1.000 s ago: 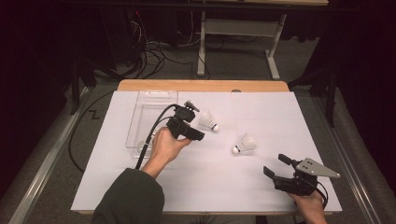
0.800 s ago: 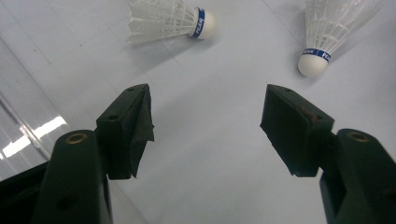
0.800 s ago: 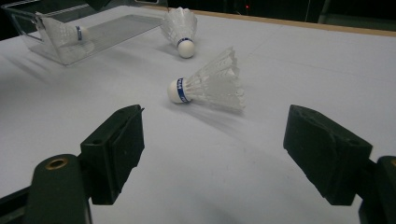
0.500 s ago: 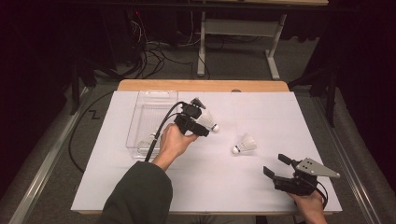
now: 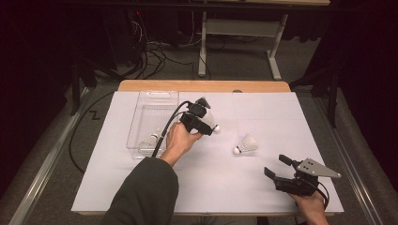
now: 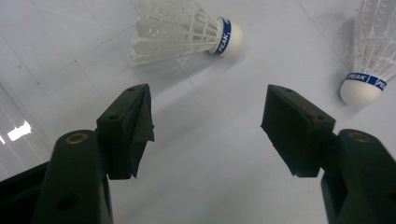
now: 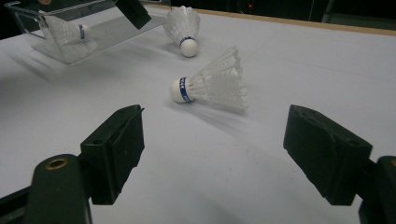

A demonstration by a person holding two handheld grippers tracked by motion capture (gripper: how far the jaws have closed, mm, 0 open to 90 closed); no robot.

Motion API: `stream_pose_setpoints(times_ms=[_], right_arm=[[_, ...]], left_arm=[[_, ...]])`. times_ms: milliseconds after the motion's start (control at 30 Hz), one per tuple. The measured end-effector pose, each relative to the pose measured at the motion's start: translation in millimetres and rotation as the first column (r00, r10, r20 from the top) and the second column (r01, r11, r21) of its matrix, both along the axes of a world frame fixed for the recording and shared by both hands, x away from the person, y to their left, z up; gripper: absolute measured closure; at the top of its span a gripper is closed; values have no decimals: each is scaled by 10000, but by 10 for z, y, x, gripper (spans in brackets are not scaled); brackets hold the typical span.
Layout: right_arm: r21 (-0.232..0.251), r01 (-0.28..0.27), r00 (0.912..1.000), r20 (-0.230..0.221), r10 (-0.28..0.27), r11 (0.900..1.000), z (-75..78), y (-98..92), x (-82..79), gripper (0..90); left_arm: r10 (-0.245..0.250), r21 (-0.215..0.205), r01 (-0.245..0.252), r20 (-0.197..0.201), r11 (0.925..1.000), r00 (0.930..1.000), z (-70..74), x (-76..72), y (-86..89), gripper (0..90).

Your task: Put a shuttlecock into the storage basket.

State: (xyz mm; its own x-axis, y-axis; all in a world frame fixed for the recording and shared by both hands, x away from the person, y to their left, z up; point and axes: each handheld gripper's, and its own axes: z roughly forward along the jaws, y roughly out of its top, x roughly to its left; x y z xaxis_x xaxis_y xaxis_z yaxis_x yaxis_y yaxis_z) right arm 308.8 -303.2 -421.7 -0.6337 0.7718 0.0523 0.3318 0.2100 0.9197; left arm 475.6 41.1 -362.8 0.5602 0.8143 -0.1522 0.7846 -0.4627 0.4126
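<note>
Left tongs [image 5: 205, 123] advanced toward white, blue-banded shuttlecock [image 6: 184, 31].

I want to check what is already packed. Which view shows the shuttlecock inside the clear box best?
The right gripper view: the boxed shuttlecock lies on its side behind the clear box wall, its blue band showing. In the high view it is a small white blur at the box's near end, partly behind the left gripper's cable.

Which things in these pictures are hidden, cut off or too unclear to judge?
- Near shuttlecock, high view: the left gripper covers most of its feathers.
- Far shuttlecock, left gripper view: the right edge cuts its feathers off.
- Shuttlecock in the clear box, right gripper view: blurred behind the box wall, so its print cannot be read.
- Right gripper, high view: too small to show its pads.
</note>
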Motion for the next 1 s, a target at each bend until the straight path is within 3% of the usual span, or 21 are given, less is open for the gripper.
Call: stream_pose_setpoints(times_ms=[400,667,867,1000], right_arm=[[-56,-78,10000,15,78,10000,0,9,-2,207],[-105,-152,9999,27,152,9998,-3,18,1,207],[-150,-209,9998,4,209,9997,-7,35,2,207],[-189,-250,9997,15,250,9995,-10,44,7,207]], left_arm=[[55,341,-56,29,9994,10000,-17,160,-126,331],[410,296,-410,17,9987,9992,-15,300,-133,316],[389,529,-386,-30,9978,9992,-1,383,-147,306],[407,435,-406,-4,9982,9992,21,434,-165,307]])
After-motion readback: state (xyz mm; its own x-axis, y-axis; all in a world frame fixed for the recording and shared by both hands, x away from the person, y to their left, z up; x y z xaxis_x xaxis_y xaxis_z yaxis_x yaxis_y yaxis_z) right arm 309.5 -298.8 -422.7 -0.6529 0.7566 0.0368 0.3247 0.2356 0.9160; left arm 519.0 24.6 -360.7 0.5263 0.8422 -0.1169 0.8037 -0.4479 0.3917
